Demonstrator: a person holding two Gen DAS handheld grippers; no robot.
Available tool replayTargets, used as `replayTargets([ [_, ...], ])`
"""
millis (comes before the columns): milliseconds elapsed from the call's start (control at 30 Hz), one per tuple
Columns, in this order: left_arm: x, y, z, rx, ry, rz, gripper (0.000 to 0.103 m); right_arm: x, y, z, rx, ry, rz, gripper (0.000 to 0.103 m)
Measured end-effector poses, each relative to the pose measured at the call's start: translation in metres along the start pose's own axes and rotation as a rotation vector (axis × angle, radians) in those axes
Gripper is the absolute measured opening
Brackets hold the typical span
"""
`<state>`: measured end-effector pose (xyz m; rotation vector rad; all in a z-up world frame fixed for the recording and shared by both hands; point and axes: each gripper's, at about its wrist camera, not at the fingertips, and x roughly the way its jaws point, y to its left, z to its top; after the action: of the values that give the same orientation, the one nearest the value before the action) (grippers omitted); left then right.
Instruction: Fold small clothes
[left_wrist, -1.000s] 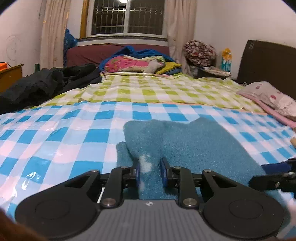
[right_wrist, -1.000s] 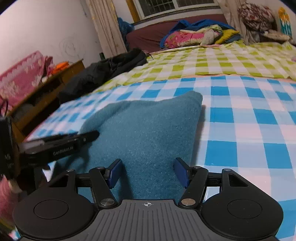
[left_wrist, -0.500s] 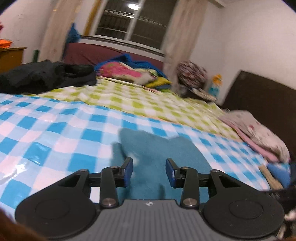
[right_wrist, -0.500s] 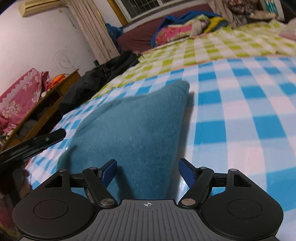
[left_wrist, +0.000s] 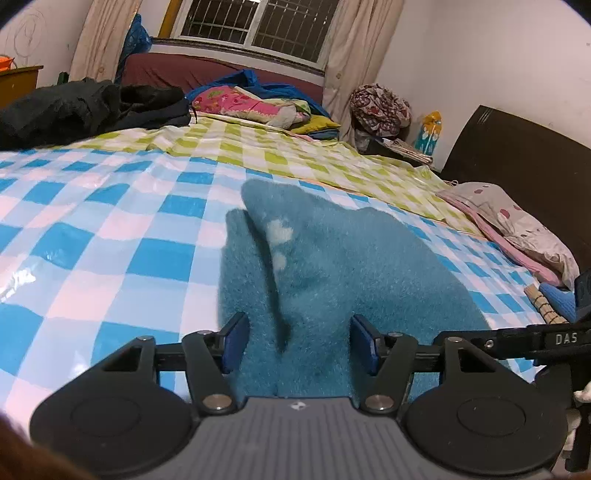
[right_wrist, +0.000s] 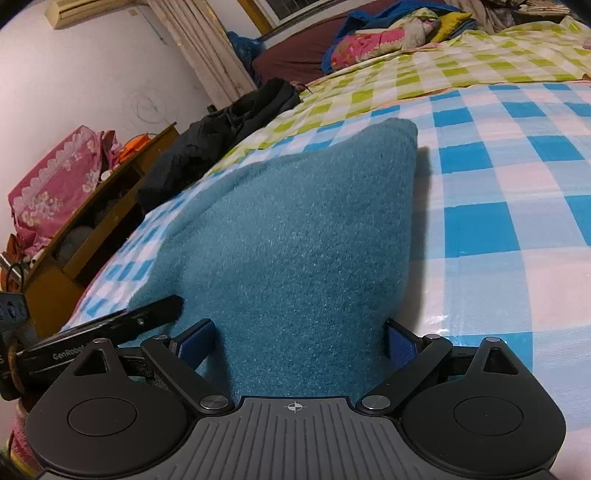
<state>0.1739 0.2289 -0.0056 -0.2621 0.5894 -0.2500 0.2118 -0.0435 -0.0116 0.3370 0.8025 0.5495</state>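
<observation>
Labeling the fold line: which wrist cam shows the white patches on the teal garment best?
Left wrist. The white patches sit along a raised fold of the teal garment, just ahead of the left gripper, whose jaws are opening. The right wrist view shows only plain teal fleece; no patches visible there.

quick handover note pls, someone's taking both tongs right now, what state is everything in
Left tongs: jaws opening, teal fleece garment between the pads, not pinched.
Right tongs: jaws opening wide, same garment between them, not gripped.
Garment lies on the blue checked sheet, one layer already lapped over another along its left side.
Left to do: whatever folds remain; I cannot tell how many from here.
</observation>
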Motion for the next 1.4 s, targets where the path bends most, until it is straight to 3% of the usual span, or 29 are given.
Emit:
replayTargets([
  [33,0.000,0.000,-0.003,-0.012,-0.008,0.003,0.066,-0.001,0.000,-0.001,-0.004,0.002,-0.003,0.091],
  [100,0.000,-0.004,-0.006,-0.016,-0.019,0.014,0.066,-0.006,-0.001,0.000,-0.011,0.010,-0.018,0.076],
  [200,0.001,-0.011,-0.006,-0.005,-0.015,0.041,0.067,-0.014,-0.006,0.000,-0.010,0.032,-0.020,0.061],
  [267,0.001,-0.015,-0.005,0.010,-0.007,0.062,0.067,-0.018,-0.008,0.001,0.002,0.035,-0.015,0.058],
  [433,-0.006,-0.024,0.003,0.029,-0.002,0.114,0.067,-0.020,-0.009,0.002,0.022,0.038,-0.014,0.062],
  [533,-0.019,-0.023,0.003,0.036,-0.039,0.141,0.069,-0.024,-0.010,0.004,0.030,0.030,-0.001,0.067],
  [700,-0.015,-0.013,-0.003,0.019,-0.047,0.178,0.091,-0.016,-0.009,0.007,0.022,0.016,0.010,0.083],
  [833,-0.008,-0.008,-0.005,0.010,-0.035,0.169,0.102,0.000,-0.004,0.006,-0.017,0.026,-0.008,0.092],
  [900,-0.001,-0.002,-0.005,-0.016,-0.018,0.156,0.103,0.005,-0.005,0.006,-0.012,0.025,0.000,0.097],
  [1033,0.011,0.003,-0.008,-0.086,0.015,0.055,0.101,0.011,-0.007,0.004,-0.012,0.010,0.008,0.097],
  [1133,0.015,-0.001,-0.011,-0.103,0.031,-0.001,0.090,0.008,-0.010,0.005,0.000,0.017,0.016,0.090],
  [1200,0.014,-0.004,-0.013,-0.117,0.032,-0.017,0.087,0.003,-0.017,0.006,0.040,0.024,0.027,0.075],
  [1267,0.011,-0.012,-0.015,-0.119,0.040,-0.033,0.084,-0.004,-0.023,0.007,0.077,0.029,0.043,0.067],
  [1400,0.002,-0.030,-0.028,-0.128,0.079,-0.076,0.084,-0.024,-0.026,0.002,0.086,0.038,0.035,0.062],
])
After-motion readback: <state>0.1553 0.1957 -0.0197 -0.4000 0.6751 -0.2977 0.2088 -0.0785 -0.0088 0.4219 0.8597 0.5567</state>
